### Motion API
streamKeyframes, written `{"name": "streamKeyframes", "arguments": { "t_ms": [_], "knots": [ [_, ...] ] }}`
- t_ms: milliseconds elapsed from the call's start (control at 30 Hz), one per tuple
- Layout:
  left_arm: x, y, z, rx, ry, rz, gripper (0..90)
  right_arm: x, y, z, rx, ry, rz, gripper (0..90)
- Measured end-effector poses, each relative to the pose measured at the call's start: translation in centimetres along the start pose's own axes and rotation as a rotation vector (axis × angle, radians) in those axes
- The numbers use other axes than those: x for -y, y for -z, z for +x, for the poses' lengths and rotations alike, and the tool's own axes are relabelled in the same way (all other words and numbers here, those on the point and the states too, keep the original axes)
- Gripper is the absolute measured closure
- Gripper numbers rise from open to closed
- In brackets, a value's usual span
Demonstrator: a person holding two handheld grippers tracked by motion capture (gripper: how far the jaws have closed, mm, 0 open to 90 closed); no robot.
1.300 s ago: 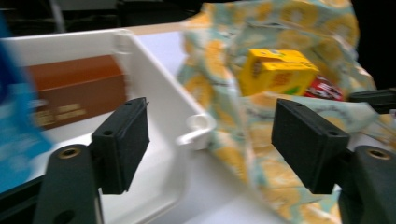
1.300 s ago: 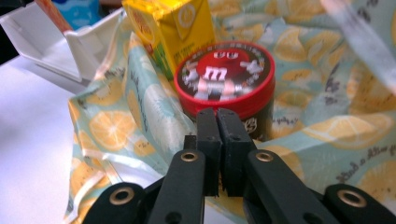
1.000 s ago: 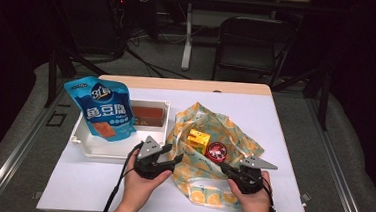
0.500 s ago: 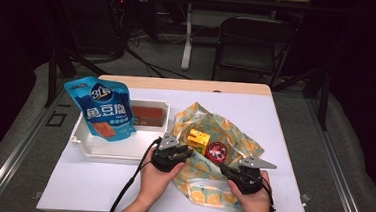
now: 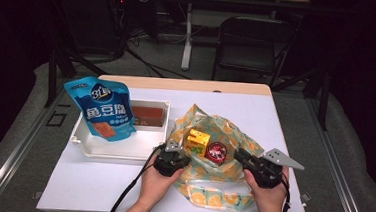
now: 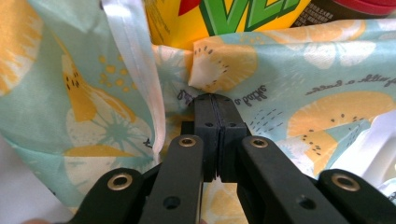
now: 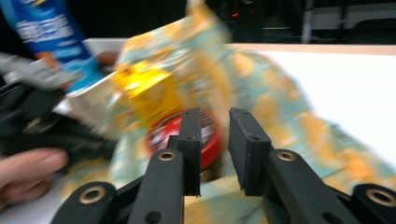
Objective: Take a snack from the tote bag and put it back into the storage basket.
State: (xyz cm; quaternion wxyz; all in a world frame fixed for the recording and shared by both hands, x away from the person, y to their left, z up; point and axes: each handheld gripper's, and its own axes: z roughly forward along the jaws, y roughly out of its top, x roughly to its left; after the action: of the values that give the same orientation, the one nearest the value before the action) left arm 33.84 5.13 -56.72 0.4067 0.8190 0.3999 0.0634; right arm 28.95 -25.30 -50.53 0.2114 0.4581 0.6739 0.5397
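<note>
Left tool [image 6: 212,100] is sitting fully closed, pinching a fold of the mint-green fabric bag with the orange citrus print [image 5: 231,174] at the bag's left edge; in the left gripper view the jaws are meeting with cloth bunched at the tips. Right tool [image 7: 215,116] is open, nothing between the jaws, hovering at the bag's right edge with its jaws pointing left toward the contents. The bag is lying crumpled on the white desk [image 5: 285,118], front centre, mouth spread open. Resting on it: 1 yellow carton box [image 5: 198,140] and, touching it on the right, 1 round red-lidded tin [image 5: 216,151]. Key relation, as I read it: the tin is lying straight ahead of the right tool, just beyond the jaw tips, with the right hand nearer to it than the left. The tin is lying flat, lid up, with no long axis to line up on. The carton is sitting behind the tin from the right tool's side; its long axis I cannot tell. Off to the left, the blue snack pouch [image 5: 103,107] is leaning in the white plastic tray [image 5: 123,149], well apart from both tools.
</note>
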Motion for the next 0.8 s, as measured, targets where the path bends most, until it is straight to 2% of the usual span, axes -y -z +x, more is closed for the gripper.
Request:
{"name": "streamKeyframes", "arguments": {
  "t_ms": [67, 133, 167, 200, 267, 333, 400, 500, 600, 633, 700, 733, 800],
  "knots": [
    [0.0, 0.0, 0.0, 0.001, -0.004, -0.002, 89.3, -0.3, -1.1, -0.9, 0.026, -0.009, 0.012, 70.7],
    [0.1, 0.0, 0.0, 0.0, -0.011, -0.006, 89.2, -0.2, -2.5, -1.9, 0.042, -0.024, 0.068, 72.0],
    [0.1, 0.1, 0.0, 0.001, -0.007, -0.006, 89.1, 0.1, -3.5, -2.7, 0.072, -0.034, 0.105, 74.1],
    [0.2, 0.1, 0.0, -0.001, -0.009, -0.01, 89.1, 0.5, -4.3, -3.3, 0.083, -0.055, 0.145, 76.3],
    [0.3, 0.2, 0.1, 0.01, -0.007, -0.007, 88.9, 1.6, -5.7, -4.6, 0.13, -0.089, 0.246, 81.6],
    [0.4, 0.2, 0.1, 0.012, -0.002, -0.011, 88.8, 2.5, -6.3, -5.3, 0.16, -0.102, 0.309, 83.2],
    [0.4, 0.2, 0.1, 0.022, 0.002, -0.014, 88.6, 2.7, -6.1, -5.5, 0.16, -0.11, 0.291, 82.1],
    [0.4, 0.3, 0.2, 0.041, -0.002, -0.02, 82.5, 1.7, -4.4, -4.6, 0.148, -0.09, 0.203, 75.9],
    [0.5, 1.0, 0.1, 0.063, -0.005, -0.057, 73.6, 0.4, -2.1, -2.7, 0.124, -0.036, 0.11, 73.7],
    [0.5, 1.4, 0.1, 0.062, -0.004, -0.066, 70.7, -0.1, -1.3, -1.9, 0.118, -0.007, 0.097, 73.5],
    [0.5, 2.2, 0.1, 0.077, 0.006, -0.098, 67.0, -0.9, -0.3, -0.5, 0.077, 0.015, 0.046, 73.6],
    [0.5, 2.5, 0.0, 0.081, 0.008, -0.106, 64.9, -1.1, 0.0, 0.2, 0.055, 0.032, 0.037, 73.6],
    [0.4, 3.5, -0.1, 0.082, -0.017, -0.12, 62.1, -1.3, 0.0, 1.2, 0.022, 0.063, 0.04, 74.2]
  ]
}}
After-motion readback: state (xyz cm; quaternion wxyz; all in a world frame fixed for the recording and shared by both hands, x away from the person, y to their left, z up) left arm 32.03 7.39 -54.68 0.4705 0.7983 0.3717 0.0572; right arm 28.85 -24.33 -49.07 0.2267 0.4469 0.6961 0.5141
